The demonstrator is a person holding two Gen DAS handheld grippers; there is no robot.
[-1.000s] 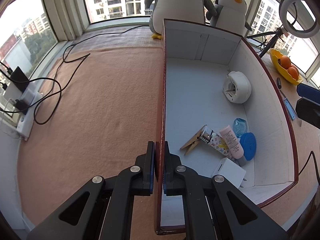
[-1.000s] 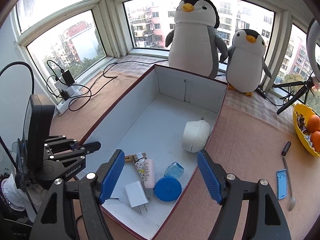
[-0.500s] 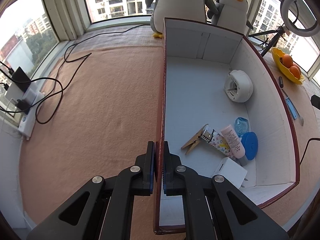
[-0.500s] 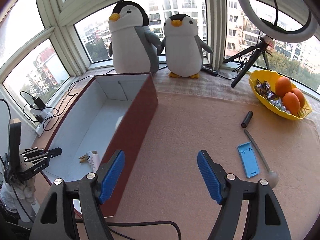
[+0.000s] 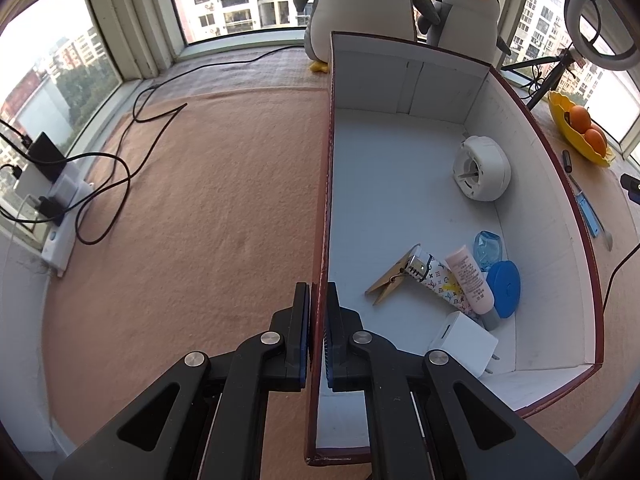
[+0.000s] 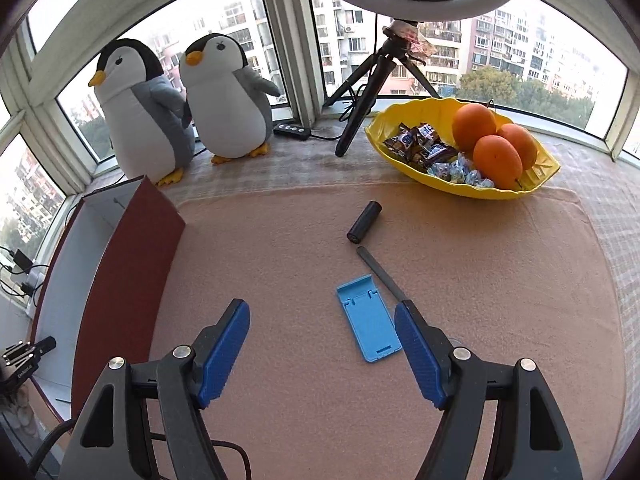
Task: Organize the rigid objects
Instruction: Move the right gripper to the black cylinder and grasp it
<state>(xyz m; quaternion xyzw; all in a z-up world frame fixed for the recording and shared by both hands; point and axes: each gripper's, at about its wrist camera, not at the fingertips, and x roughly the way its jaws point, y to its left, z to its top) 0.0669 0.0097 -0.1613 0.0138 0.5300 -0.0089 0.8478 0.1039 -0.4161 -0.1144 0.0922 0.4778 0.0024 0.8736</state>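
Task partly done, judging by the layout. The box [image 5: 404, 184] already holds a clothespin [image 5: 394, 274], a patterned lighter [image 5: 438, 280], a pink tube [image 5: 470, 276], a clear blue piece [image 5: 489, 245], a blue disc [image 5: 505, 289], a white charger [image 5: 466, 338] and a white round device [image 5: 482, 168], clustered toward its near end. Left to sort, on the tabletop [image 6: 280, 264] outside the box: a blue stand [image 6: 368, 322], a black cylinder [image 6: 364, 222] and a spoon [image 6: 380, 276]. The left gripper [image 5: 318, 322] has its fingers pinched tight on the box's near wall, one inside and one outside, apparently steadying it. The right gripper [image 6: 322, 352] has its fingers spread wide with nothing between the pads. The blue stand lies flat just ahead of the gap, nearer the right finger [image 6: 418, 356]; the spoon's handle runs behind that finger, and the cylinder lies farther off. The bowl [image 6: 536, 172] of oranges and sweets stands well apart.
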